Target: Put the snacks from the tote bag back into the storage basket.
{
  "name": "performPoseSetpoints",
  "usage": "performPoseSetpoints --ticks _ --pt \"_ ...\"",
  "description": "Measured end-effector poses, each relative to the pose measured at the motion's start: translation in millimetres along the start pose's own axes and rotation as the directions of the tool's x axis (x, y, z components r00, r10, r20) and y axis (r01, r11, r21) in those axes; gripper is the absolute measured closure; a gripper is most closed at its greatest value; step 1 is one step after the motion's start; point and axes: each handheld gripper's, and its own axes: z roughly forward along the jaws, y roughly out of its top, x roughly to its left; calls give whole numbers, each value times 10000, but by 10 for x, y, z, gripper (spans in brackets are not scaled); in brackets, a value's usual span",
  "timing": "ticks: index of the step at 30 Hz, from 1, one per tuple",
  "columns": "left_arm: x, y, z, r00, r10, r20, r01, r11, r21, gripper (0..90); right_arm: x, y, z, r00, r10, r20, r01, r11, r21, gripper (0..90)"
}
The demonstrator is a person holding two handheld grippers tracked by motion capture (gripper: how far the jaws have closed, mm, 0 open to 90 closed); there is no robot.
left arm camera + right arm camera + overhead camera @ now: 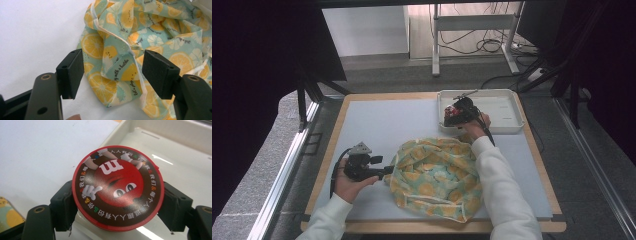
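Your right tongs [117, 202] pinch the round red candy tin [117, 187] at the near wall of the white tray [180, 160], which holds nothing else. Keep it level. Your left tongs [111, 75] stand spread around a fold of the lemon-print cloth [140, 37]; close on its hem.

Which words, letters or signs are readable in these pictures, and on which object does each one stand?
"m": large white letter, seen upside down, on the round red tin held in the right tool.
Ring of Chinese characters with "&" signs around the tin's rim: too small to read with certainty.
"with a batter": script on the lemon-print cloth.
Other script lines on the cloth: too small or creased to read.
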Motion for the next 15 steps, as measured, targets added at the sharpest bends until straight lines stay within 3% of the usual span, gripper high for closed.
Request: performPoseSetpoints --ticks 7,9,15 --pt "0 0 -1 10000 -2 6 2 10000 -2 339 11 -17 14 9999 -37 -96 37 10000 -36 244" --pt "-4 0 3 10000 -13 26 13 10000 12 339 20 -26 -2 9999 158 -60 -160 9993 -338 176" --pt "2 -2 -3 10000 -19 11 19 10000 -16 339 52 -6 -80 9997 151 -169 -162 9975 -687 136"
